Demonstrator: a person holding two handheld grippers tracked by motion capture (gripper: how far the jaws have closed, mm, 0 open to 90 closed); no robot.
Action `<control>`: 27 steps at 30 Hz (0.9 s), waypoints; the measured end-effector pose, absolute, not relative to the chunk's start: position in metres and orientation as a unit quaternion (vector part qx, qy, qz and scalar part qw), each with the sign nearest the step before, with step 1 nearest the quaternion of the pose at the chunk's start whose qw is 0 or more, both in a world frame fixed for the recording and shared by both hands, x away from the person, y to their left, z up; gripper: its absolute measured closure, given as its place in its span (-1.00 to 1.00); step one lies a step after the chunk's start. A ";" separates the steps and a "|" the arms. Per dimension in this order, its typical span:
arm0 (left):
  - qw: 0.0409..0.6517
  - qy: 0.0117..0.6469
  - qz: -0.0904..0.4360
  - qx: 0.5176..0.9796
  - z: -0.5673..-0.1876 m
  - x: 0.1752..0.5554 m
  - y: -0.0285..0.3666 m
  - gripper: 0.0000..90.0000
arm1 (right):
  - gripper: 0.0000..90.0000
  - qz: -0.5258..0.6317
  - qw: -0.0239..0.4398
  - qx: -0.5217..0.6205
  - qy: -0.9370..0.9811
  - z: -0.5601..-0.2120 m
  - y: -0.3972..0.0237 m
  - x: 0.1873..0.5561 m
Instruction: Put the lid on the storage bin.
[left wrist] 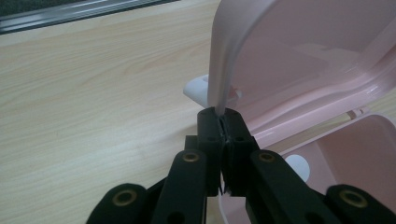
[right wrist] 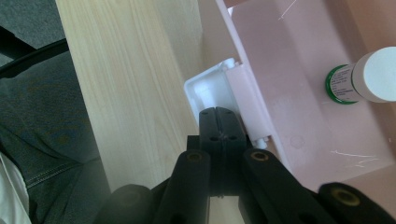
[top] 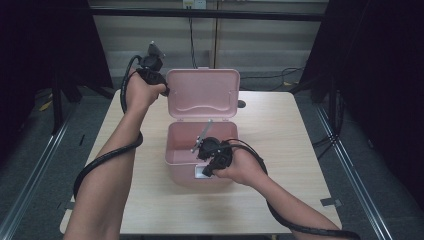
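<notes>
A pink plastic box [top: 176, 134] stands mid-table with its lid [top: 202, 95] raised upright. My left gripper [top: 165, 91] is at the lid's left edge. In the left gripper view its jaws [left wrist: 219, 116] are shut on the thin rim of the lid [left wrist: 303, 56]. My right gripper [top: 206, 172] is at the box's front wall. In the right gripper view the gripper [right wrist: 223, 112] has its jaws together, tips over the white latch [right wrist: 210, 88]; I cannot tell whether they pinch it. A white-capped bottle [right wrist: 364, 77] with a green label lies inside the box [right wrist: 289, 93].
The light wooden table [top: 280, 125] has bare room left, right and in front of the box. A small dark spot [top: 241, 104] sits right of the lid. Metal rails run along the floor on both sides. A white hinge tab [left wrist: 196, 88] shows behind the lid.
</notes>
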State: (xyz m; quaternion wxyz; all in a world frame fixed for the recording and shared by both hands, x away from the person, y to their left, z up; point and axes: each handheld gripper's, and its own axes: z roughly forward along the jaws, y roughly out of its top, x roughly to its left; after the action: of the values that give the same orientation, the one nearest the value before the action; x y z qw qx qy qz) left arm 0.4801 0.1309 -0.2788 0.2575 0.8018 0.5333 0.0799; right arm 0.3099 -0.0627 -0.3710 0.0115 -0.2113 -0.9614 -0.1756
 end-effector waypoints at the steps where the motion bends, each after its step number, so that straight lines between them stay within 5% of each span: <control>1: 0.256 0.532 0.081 0.803 -0.278 0.480 0.131 0.95 | 1.00 -0.176 0.013 -0.211 -0.961 -0.371 -0.063 0.310; 27: 0.242 0.518 0.084 0.816 -0.270 0.470 0.132 0.95 | 1.00 -0.167 0.009 -0.220 -0.961 -0.371 -0.059 0.320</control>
State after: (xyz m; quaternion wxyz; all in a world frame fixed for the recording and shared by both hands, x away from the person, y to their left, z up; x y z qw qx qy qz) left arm 0.4697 0.1317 -0.2704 0.2418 0.8162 0.5178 0.0843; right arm 0.3200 -0.0587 -0.3706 0.0093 -0.2199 -0.9611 -0.1670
